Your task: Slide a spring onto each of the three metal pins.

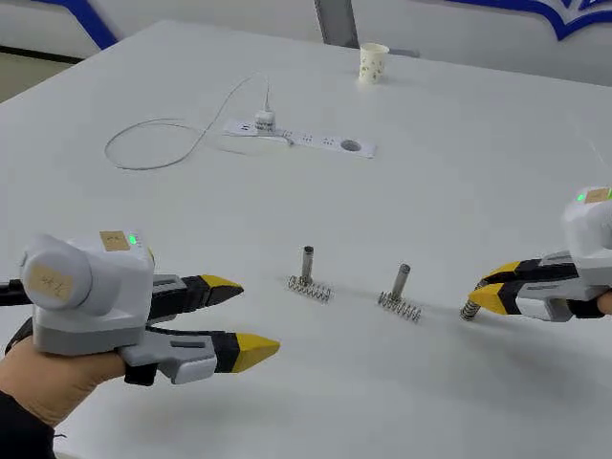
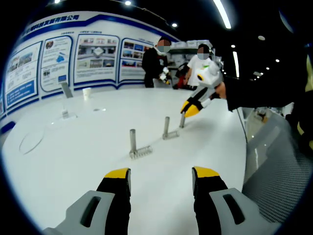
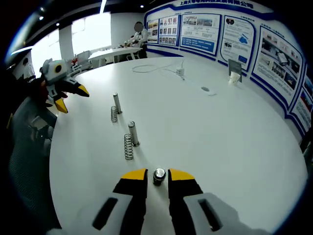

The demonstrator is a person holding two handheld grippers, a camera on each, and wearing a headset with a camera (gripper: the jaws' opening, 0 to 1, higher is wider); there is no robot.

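Three metal pins stand upright in a row across the white table [image 1: 459,172], near me. The left pin [image 1: 307,263] has a spring [image 1: 310,289] lying flat on the table, touching its base on the near side. The middle pin [image 1: 401,280] has a second spring [image 1: 400,307] lying the same way at its foot. The right pin [image 1: 469,311] sits at the very tips of my right gripper [image 1: 483,290]. In the right gripper view its round top shows between the two yellow jaws, which are drawn in close on either side. I cannot tell whether they actually pinch it. In the head view this pin looks ribbed, as if coils are round it, but it is too small to be sure.

My left gripper [image 1: 256,317] hangs above the table to the left of the row, well apart from the left pin, jaws spread wide and nothing between them.

At the far side lie a power strip [image 1: 301,139] with a looping white cable [image 1: 172,134], and farther still a paper cup [image 1: 373,62].
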